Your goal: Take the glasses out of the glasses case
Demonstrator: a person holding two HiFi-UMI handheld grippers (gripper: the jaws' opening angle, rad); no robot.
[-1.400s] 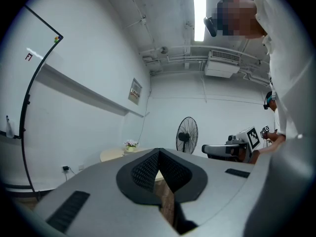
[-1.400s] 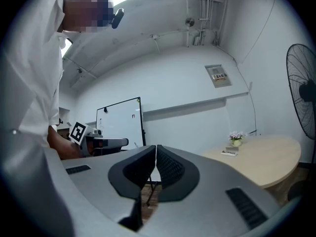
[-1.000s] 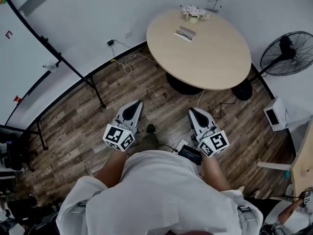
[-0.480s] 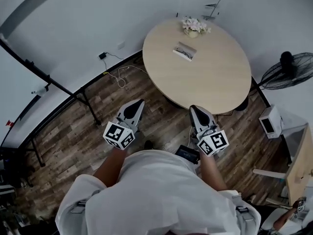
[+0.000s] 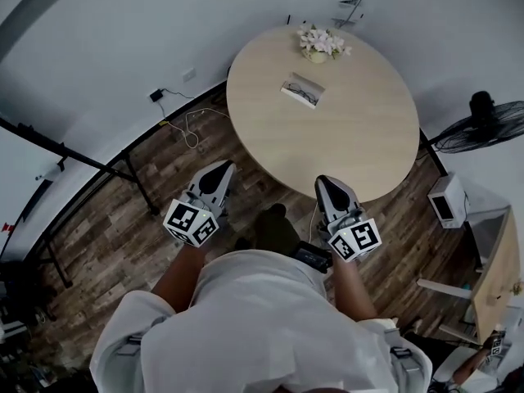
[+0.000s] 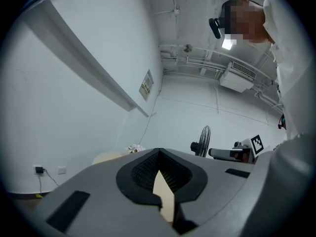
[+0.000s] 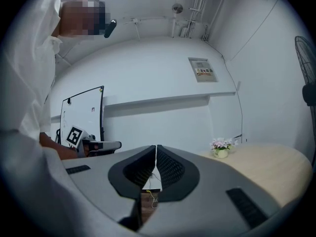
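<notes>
The glasses case (image 5: 302, 90) lies open on the far part of a round wooden table (image 5: 352, 137), with dark glasses inside it. My left gripper (image 5: 216, 171) and right gripper (image 5: 327, 184) hang shut over the wooden floor in front of me, short of the table's near edge and well away from the case. In the left gripper view the jaws (image 6: 159, 153) meet at their tips with nothing between them. The right gripper (image 7: 156, 148) also has its jaws together and empty. The case does not show in either gripper view.
A small pot of flowers (image 5: 319, 43) stands behind the case. A standing fan (image 5: 485, 123) and a white box (image 5: 449, 199) are right of the table. A whiteboard stand (image 5: 98, 164) is at the left, with cables (image 5: 190, 121) on the floor by the wall.
The table has come nearer and lower in the head view as the person steps toward it. Both grippers stay shut, held in front of the body.
</notes>
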